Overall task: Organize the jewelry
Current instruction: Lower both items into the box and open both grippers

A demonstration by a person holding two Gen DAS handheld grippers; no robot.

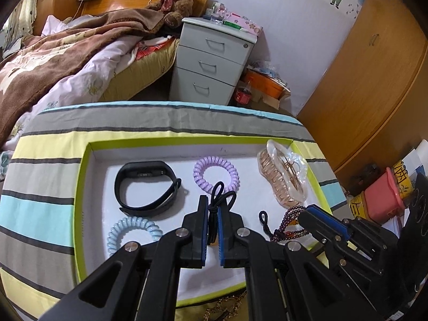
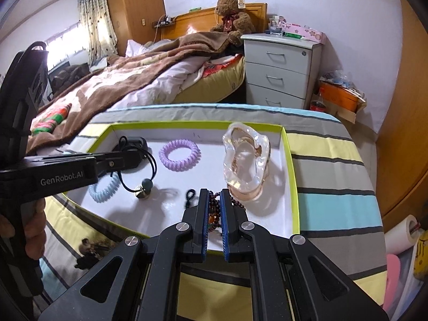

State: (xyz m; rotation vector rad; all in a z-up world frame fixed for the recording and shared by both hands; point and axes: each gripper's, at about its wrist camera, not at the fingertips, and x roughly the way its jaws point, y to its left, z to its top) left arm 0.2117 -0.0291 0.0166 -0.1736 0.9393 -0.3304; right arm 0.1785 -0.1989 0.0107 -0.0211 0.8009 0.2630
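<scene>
Left claw (image 1: 212, 211) pinches a black cord (image 1: 217, 198); right claw (image 2: 214, 208) pinches a bead strand (image 2: 214, 214); white tray (image 2: 267, 214) directly below both.

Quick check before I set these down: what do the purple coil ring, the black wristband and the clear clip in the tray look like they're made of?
Purple coil ring: looks like glossy plastic, a telephone-cord spiral with soft shine.
Black wristband: probably matte silicone or rubber; dull surface, flexible loop.
Clear clip: transparent hard plastic or acrylic, glassy highlights; rose-gold teeth in the left wrist view may be metal.
</scene>
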